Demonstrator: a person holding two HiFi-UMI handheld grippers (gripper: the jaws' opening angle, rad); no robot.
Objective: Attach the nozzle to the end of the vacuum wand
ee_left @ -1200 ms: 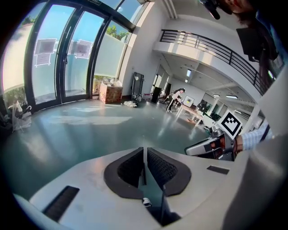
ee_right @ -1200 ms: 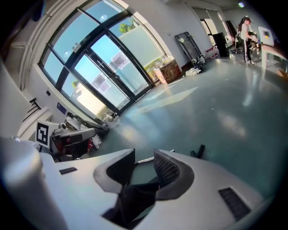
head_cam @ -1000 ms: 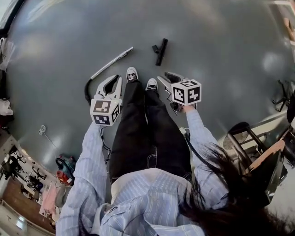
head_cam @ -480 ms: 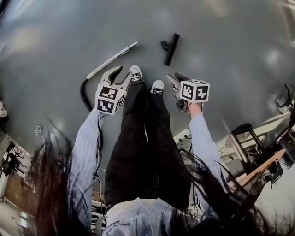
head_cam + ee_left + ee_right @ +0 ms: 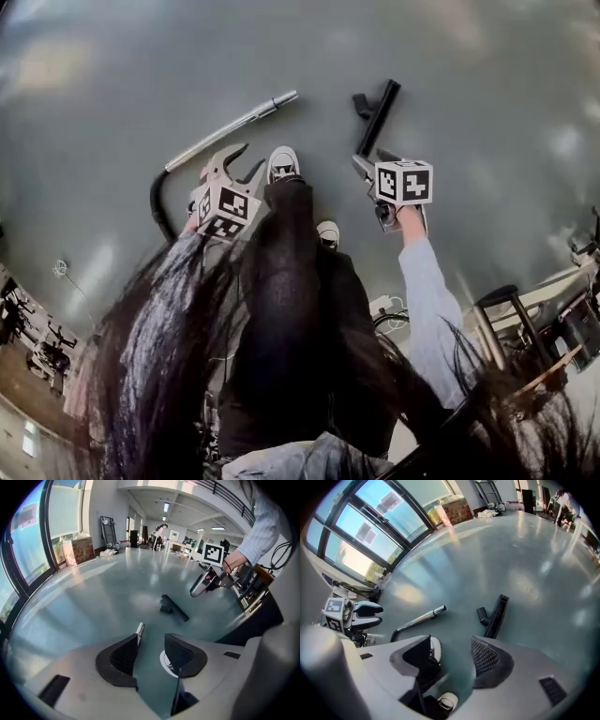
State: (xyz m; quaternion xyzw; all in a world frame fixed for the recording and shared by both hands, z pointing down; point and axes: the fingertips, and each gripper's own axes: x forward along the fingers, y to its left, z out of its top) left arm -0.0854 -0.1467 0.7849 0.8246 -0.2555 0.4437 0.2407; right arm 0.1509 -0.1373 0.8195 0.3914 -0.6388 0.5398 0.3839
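The silver vacuum wand (image 5: 230,126) lies on the grey floor, and its black hose end (image 5: 156,201) curves away at the left. The black nozzle (image 5: 376,114) lies apart from it, to the right of the wand's tip. My left gripper (image 5: 246,159) hangs low over the floor near the wand, and its jaws are opening with nothing between them. My right gripper (image 5: 373,157) hangs just short of the nozzle, its jaws also opening and empty. The left gripper view shows the wand's tip (image 5: 139,629) and the nozzle (image 5: 174,607) beyond the jaws. The right gripper view shows the nozzle (image 5: 494,616) and wand (image 5: 419,618).
The person's two shoes (image 5: 282,162) (image 5: 327,232) stand between the grippers, close to the wand. Long dark hair hangs over the lower head view. Chairs and a stool (image 5: 506,319) stand at the right, with a cable (image 5: 389,314) on the floor. Boxes (image 5: 77,550) stand by the windows.
Both grippers have sunk toward the floor and their jaws have spread. The person has bent forward, so hair now covers much of the head view.
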